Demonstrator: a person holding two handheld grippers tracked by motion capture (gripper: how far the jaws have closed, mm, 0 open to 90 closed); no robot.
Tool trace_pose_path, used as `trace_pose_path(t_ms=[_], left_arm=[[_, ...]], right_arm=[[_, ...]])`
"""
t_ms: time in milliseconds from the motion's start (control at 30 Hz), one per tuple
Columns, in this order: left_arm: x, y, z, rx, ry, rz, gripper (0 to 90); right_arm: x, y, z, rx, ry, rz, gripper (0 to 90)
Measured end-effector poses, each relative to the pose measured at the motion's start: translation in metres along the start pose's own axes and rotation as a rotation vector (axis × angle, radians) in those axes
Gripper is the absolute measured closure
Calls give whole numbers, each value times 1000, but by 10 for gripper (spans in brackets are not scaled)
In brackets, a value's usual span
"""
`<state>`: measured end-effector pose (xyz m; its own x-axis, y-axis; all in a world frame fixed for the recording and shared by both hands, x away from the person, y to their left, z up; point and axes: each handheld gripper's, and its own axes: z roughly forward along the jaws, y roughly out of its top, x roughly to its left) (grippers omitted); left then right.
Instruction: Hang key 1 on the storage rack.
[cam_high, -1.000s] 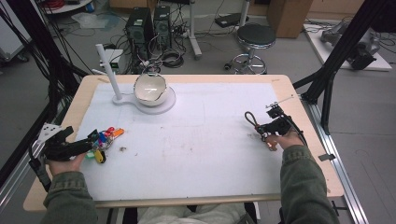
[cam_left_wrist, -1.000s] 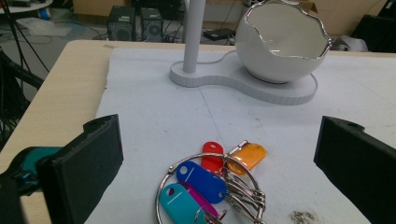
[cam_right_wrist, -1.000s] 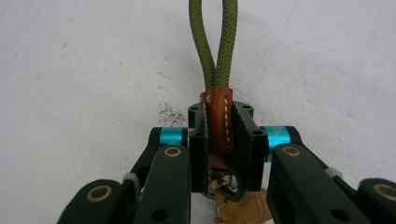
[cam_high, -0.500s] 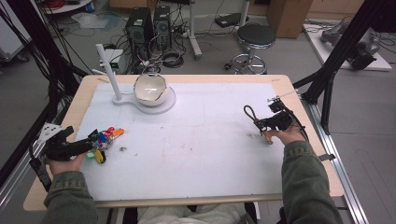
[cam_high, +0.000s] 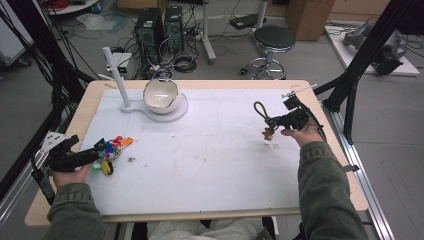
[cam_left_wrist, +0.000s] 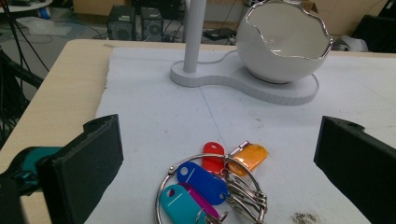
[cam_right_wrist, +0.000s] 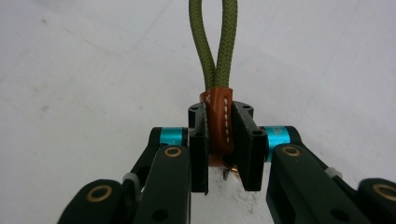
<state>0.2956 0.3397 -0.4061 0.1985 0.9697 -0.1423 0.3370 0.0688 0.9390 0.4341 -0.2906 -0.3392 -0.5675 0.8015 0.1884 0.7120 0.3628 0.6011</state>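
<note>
At a white-covered desk (cam_high: 225, 165), a person works two hand-held grippers on two sets of keepsakes. The right gripper (cam_right_wrist: 219, 140) is clamped on the brown stitched leather collar of an olive cord lanyard (cam_right_wrist: 214, 46), held clear of the desk at its right side; the cord's loop runs straight out from the jaws along their own line, and in the high view it rises up and to the left of the gripper (cam_high: 276, 121), with something small and brownish dangling below (too small to make out).

The left gripper (cam_left_wrist: 219, 158) has its jaws spread wide, and the key ring (cam_left_wrist: 212, 186) of coloured plastic tags lies flat on the desk directly ahead of it, between the two jaws and a little short of them. Its tags fan away from the gripper toward the far edge. The left hand (cam_high: 67, 172) is plainly the nearer one to the ring; the right is well apart, across the desk.

Beyond the ring stands a white egg-shaped bowl (cam_left_wrist: 282, 44) with a jagged silver rim, set on a flat base beside an upright white post (cam_left_wrist: 195, 35). What shows of the bowl's inside looks bare.
</note>
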Motion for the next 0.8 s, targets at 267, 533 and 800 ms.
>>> trace_pose_path(t_ms=[267,533,800], left_arm=[[0,0,1,-2,-8,1,17],[1,1,1,-5,-13,-6,17],[-1,0,3,-2,-23,-4,17]], right_arm=[[14,19,3,-4,30,-22,774],[36,44,2,4,4,-62,774],[60,77,14,22,-12,-98,774]])
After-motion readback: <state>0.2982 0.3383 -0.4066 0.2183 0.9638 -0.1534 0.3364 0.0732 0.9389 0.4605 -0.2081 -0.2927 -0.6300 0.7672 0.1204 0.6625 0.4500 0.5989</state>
